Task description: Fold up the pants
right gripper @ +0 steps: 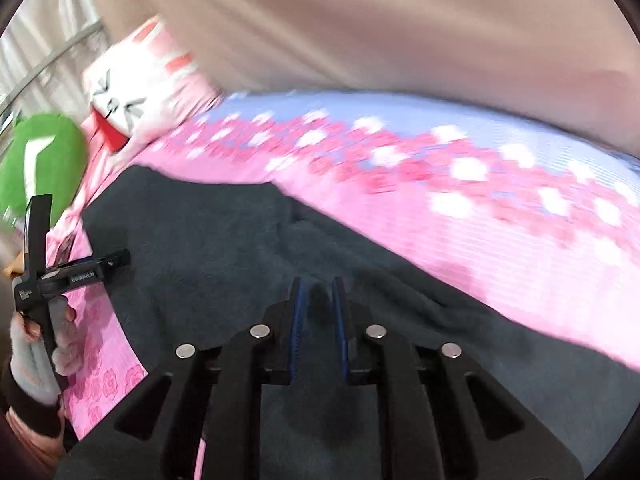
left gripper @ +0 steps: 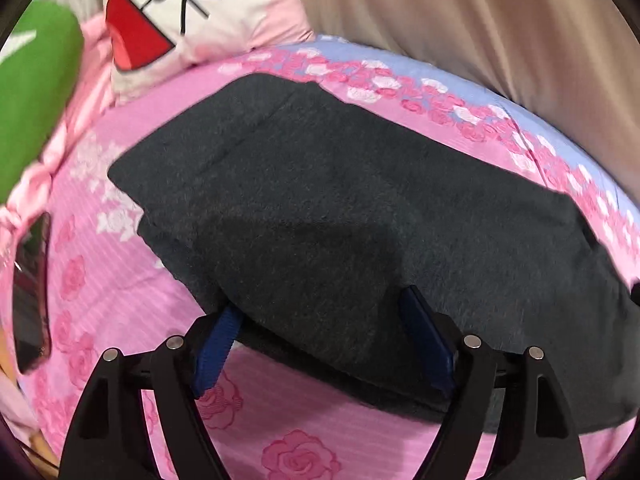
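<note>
Your dark grey pants point(left gripper: 320, 200) lie folded on the bed, over a pink rose-print bedsheet point(left gripper: 112, 280) whose far side turns pale blue. Your left tool point(left gripper: 320, 308) stands wide, its 2 blue-padded fingers point(left gripper: 216, 344) spread at the near edge of the pants; the cloth edge drapes over them, and you cannot tell from here whether it is pinched. Your right tool point(right gripper: 318, 304) is narrow, its 2 blue pads close together with a ridge of the grey cloth rising between them, though the blur hides whether they truly clamp it. In the right wrist view your left tool point(right gripper: 72, 268) shows at the left edge, held in your gloved hand point(right gripper: 40, 356). A cartoon-face pillow point(left gripper: 180, 16) and a green plush point(left gripper: 36, 92) sit at the head of the bed, and a dark phone point(left gripper: 32, 296) lies on the sheet, left of the pants.
</note>
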Motion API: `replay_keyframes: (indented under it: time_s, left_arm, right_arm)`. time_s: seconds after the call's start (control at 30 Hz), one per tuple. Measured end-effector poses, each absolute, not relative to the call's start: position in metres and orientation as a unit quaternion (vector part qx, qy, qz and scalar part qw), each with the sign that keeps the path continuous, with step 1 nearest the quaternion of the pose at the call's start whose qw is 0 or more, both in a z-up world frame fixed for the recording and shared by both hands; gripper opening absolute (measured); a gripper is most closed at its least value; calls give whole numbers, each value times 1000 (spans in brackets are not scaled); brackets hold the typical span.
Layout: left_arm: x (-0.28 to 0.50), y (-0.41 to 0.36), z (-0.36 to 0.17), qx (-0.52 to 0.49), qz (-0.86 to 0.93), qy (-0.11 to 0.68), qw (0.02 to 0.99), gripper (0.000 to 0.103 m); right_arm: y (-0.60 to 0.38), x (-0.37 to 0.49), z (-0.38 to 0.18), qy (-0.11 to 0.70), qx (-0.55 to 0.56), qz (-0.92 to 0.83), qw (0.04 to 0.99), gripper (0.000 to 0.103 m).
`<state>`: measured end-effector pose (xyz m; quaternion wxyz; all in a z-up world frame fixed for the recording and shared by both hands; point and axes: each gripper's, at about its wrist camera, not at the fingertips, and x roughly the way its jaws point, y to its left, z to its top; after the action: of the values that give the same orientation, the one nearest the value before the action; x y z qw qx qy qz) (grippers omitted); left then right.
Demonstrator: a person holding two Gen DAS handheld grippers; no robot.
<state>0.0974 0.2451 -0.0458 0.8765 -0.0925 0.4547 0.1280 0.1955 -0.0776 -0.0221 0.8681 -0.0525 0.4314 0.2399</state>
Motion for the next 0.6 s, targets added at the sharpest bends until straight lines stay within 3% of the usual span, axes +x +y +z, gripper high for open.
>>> replay_keyframes:
  time_s: [0.03, 0.07, 0.1, 0.33, 0.4, 0.43, 0.47, 0.6]
  left_arm:
    - [96, 246, -46, -93, 125, 453, 878, 80]
    - [95, 247, -46, -96, 123, 453, 878, 80]
    - [95, 249, -45, -99, 122, 454, 877, 80]
    - [83, 242, -25, -130, 102, 420, 892, 75]
    - [76, 228, -13, -123, 98, 391, 907, 75]
    - [71, 216, -7, -108, 98, 372, 917, 75]
    - [68, 205, -4, -95, 97, 363, 922, 76]
    - [64, 163, -7, -72, 72, 341, 934, 82]
  right_arm:
    - [-83, 212, -35, 435, -92, 182, 877, 9]
    - [-99, 222, -37, 429, -72, 179, 883, 0]
    - [-121, 229, -35, 431, -28, 169, 886, 0]
    - [-267, 170, -5, 373, 91, 79, 920, 9]
    - [-332, 130, -1, 353, 101, 10, 930, 29]
    - [-361, 113, -2, 346, 107, -26, 932, 44]
    - [-396, 94, -3, 338, 115, -71, 931, 49]
    - [-515, 44, -15, 335, 152, -182, 912, 51]
